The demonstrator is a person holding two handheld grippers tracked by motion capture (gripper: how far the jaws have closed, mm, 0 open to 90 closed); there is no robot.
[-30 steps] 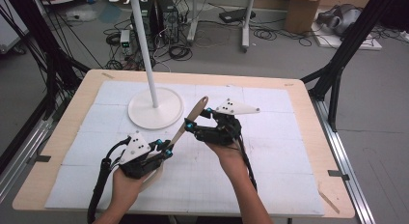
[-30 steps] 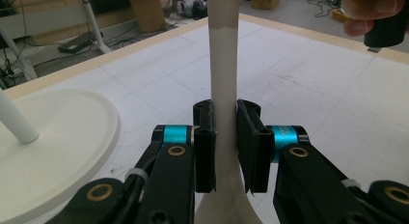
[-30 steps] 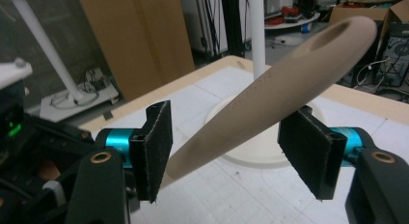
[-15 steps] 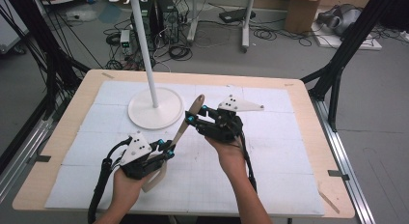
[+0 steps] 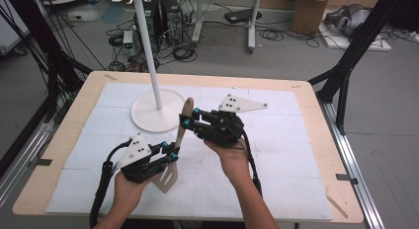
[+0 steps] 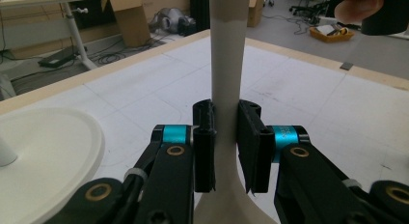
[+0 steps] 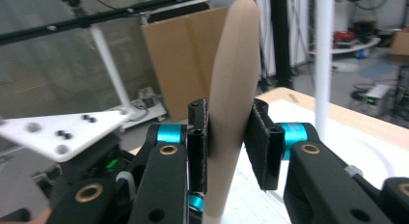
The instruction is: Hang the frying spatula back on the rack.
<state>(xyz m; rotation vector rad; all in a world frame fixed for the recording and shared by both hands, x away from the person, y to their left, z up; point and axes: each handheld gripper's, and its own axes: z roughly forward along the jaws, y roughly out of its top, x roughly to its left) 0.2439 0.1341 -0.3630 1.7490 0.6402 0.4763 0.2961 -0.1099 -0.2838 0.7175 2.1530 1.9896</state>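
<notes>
above the table [image 5: 296, 115] my left gripper [image 5: 170, 153] and right gripper [image 5: 188, 118] both clamp the stiff, light wooden spatula [image 5: 179, 137] by its handle.

Both forearms come in from the bottom edge, one tool in each hand. The left hand [image 5: 129, 188] sits low and close to the body, wrapped under the left tool [image 5: 170, 154], which points up and to the right with its jaws closed in tight, pads [image 6: 204, 151] pressing on both sides. The right hand [image 5: 232, 159] is further forward and cups the right tool [image 5: 190, 118] from below. That one points left, jaws also clamped together, grey plate on top.
</notes>
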